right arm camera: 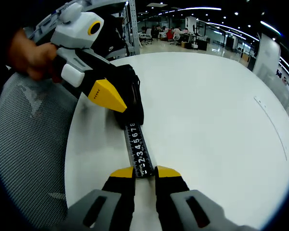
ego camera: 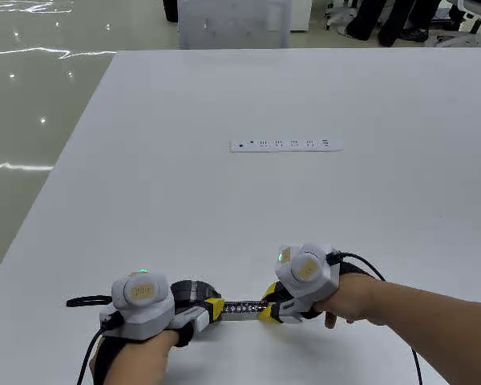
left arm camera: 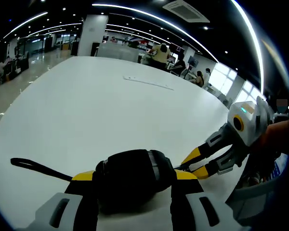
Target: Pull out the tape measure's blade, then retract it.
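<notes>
The left gripper (left arm camera: 135, 179) has its yellow-tipped jaws clamped round the tape measure (left arm camera: 130, 166), a rounded black case with a dull, rubbery look, resting on the smooth white table (ego camera: 305, 208). A thin black strap (left arm camera: 36, 168) trails off the case to that gripper's left. A short run of dark blade (right arm camera: 136, 144) with pale numerals comes out of the case, flat and stiff, straight towards the right gripper (right arm camera: 144, 172), whose jaws are pinched on its end. Well ahead of both grippers lies a flat white power strip (ego camera: 285, 145).
</notes>
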`<state>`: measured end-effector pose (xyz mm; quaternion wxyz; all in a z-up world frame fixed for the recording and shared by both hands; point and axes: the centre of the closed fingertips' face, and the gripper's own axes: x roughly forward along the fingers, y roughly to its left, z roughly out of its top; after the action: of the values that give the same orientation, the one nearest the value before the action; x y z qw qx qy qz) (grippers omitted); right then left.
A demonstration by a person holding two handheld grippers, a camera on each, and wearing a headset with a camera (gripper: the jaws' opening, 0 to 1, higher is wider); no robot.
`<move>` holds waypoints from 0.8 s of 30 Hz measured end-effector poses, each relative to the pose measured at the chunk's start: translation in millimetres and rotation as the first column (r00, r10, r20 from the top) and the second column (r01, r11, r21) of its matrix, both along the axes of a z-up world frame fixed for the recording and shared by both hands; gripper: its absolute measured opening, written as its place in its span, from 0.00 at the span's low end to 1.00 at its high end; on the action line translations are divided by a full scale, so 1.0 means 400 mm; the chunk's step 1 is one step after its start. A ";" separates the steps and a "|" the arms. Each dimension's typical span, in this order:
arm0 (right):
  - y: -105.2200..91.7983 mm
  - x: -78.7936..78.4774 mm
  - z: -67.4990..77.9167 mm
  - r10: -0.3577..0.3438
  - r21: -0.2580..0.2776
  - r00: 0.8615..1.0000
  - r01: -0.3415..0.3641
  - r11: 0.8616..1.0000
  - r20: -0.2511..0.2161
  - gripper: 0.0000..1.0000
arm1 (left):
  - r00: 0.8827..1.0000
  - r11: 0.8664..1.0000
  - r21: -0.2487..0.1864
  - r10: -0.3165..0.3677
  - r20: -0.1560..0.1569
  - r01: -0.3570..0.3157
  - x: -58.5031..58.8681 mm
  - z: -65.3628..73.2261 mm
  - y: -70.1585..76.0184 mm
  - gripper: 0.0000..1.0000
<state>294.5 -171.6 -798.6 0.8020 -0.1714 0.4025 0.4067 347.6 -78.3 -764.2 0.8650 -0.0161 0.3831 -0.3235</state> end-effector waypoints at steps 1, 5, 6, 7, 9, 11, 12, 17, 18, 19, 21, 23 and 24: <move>0.004 0.001 0.000 0.001 0.002 1.000 -0.001 1.000 -0.002 0.14 | 1.000 1.000 -0.001 0.001 -0.002 -0.001 0.000 0.000 0.000 0.57; 0.008 0.004 0.003 -0.009 0.015 1.000 0.009 1.000 0.000 0.14 | 1.000 1.000 -0.002 0.001 -0.004 -0.001 0.000 0.000 -0.001 0.57; 0.009 0.003 0.004 -0.006 0.015 1.000 0.006 1.000 0.003 0.14 | 1.000 1.000 -0.002 0.000 -0.004 0.000 0.000 0.000 -0.001 0.57; 0.011 0.004 0.005 -0.003 0.016 1.000 0.003 1.000 0.006 0.14 | 1.000 1.000 -0.002 0.000 -0.004 0.000 0.000 0.000 -0.001 0.57; 0.013 0.006 0.005 -0.005 0.017 1.000 0.005 1.000 0.003 0.14 | 1.000 1.000 -0.004 -0.001 -0.003 0.001 0.001 0.000 0.000 0.57; 0.017 0.011 0.002 -0.008 0.018 1.000 0.008 1.000 0.003 0.14 | 1.000 1.000 -0.006 -0.001 -0.004 0.001 0.001 0.000 0.000 0.57; 0.020 0.010 0.004 -0.007 0.018 1.000 0.007 1.000 0.004 0.14 | 1.000 1.000 -0.006 -0.001 -0.004 0.001 0.000 0.000 0.000 0.57; 0.026 0.013 0.004 -0.006 0.021 1.000 0.006 1.000 0.000 0.14 | 1.000 1.000 -0.007 -0.002 -0.008 0.002 0.002 0.000 0.001 0.57; 0.026 0.013 0.004 -0.006 0.021 1.000 0.006 1.000 0.000 0.14 | 1.000 1.000 -0.007 -0.003 -0.008 0.003 0.001 0.000 0.001 0.57; 0.028 0.014 0.004 -0.005 0.021 1.000 0.005 1.000 0.003 0.14 | 1.000 1.000 -0.007 -0.003 -0.008 0.002 0.001 0.000 0.001 0.57; 0.031 0.016 0.004 -0.002 0.017 1.000 0.002 1.000 0.005 0.14 | 1.000 1.000 -0.006 -0.003 -0.008 0.003 0.001 0.000 0.000 0.57; 0.030 0.019 0.002 -0.004 0.013 1.000 0.004 1.000 0.001 0.14 | 1.000 1.000 -0.007 -0.001 -0.009 0.001 0.001 0.000 0.001 0.57; 0.029 0.018 0.002 -0.004 0.011 1.000 0.004 1.000 -0.002 0.14 | 1.000 1.000 -0.009 0.000 -0.011 0.000 0.001 0.000 0.001 0.57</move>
<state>301.8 -159.9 -797.6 0.8034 -0.1658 0.4011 0.4077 348.0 -78.1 -764.2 0.8629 -0.0215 0.3863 -0.3252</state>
